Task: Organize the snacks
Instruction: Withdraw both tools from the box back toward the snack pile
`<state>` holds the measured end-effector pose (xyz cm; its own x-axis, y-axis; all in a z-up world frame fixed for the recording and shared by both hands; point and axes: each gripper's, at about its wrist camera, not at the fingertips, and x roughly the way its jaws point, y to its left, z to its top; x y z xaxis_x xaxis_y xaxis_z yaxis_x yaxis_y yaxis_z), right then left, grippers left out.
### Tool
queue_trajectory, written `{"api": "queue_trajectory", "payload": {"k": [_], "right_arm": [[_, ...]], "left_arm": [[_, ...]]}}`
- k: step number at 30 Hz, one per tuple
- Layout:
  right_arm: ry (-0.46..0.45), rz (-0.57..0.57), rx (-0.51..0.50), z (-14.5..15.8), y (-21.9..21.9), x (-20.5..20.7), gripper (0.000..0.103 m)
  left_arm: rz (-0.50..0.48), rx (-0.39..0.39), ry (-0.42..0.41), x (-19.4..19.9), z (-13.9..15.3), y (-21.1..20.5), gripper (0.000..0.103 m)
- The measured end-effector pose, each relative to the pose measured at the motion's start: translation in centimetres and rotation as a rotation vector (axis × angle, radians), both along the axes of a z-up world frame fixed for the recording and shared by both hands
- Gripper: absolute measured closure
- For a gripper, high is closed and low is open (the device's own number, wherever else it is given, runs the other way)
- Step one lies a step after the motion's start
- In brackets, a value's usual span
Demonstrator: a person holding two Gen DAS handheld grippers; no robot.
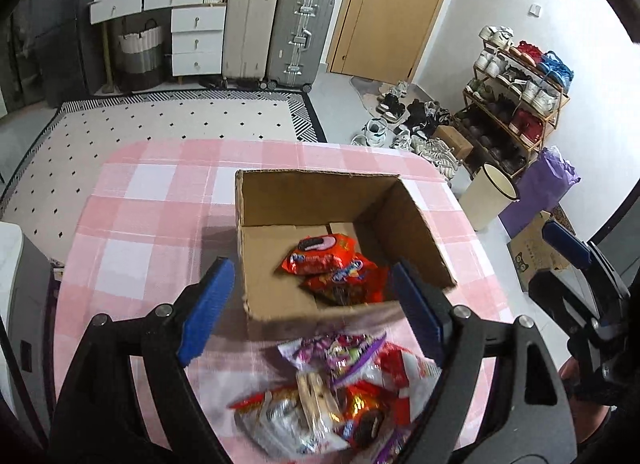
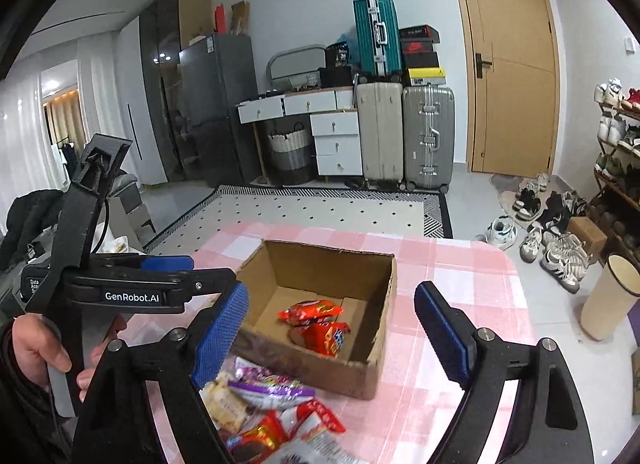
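Observation:
An open cardboard box (image 1: 280, 200) stands on the pink checked table (image 1: 132, 224) and holds two red snack packets (image 1: 320, 258). A pile of loose snack packets (image 1: 340, 388) lies in front of the box, near me. My left gripper (image 1: 316, 310) is open and empty, above the box's near wall and the pile. In the right wrist view the box (image 2: 372, 272), its red packets (image 2: 316, 322) and the pile (image 2: 272, 408) show. My right gripper (image 2: 330, 338) is open and empty, to the right over the box's near edge.
The table (image 2: 460, 284) ends just beyond the box. On the floor to the right stand a cream bin (image 1: 490, 194), a purple bag (image 1: 548, 184), scattered shoes and a shoe rack (image 1: 516, 100). Suitcases (image 1: 276, 32), drawers and a door (image 1: 392, 4) line the far wall.

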<state>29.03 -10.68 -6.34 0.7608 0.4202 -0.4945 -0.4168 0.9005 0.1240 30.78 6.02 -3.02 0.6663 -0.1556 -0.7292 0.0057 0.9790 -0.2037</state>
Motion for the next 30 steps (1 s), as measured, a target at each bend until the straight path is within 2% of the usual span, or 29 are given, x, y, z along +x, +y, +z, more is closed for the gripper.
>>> {"api": "queue_trajectory", "payload": {"k": [12, 20, 24, 27, 30], "right_arm": [[-0.076, 0.020, -0.018, 2.1, -0.6, -8.9, 0.014], [-0.109, 0.019, 0.003, 3.0, -1.2, -14.2, 0.012], [-0.127, 0.004, 0.011, 3.3, -1.4, -16.3, 0.007], [-0.137, -0.003, 0.034, 3.1, -2.2, -18.3, 0.005], [-0.140, -0.005, 0.028, 3.0, -2.3, -19.2, 0.004]], "left_arm": [[0.006, 0.045, -0.081, -8.5, 3.5, -1.3, 0.020], [0.000, 0.101, -0.111, -13.9, 4.8, -2.2, 0.017], [0.015, 0.101, -0.145, -16.6, 5.3, -2.0, 0.015], [0.027, 0.101, -0.191, -19.3, 5.6, -1.7, 0.000], [0.021, 0.124, -0.215, -21.3, 5.6, -1.9, 0.001]]}}
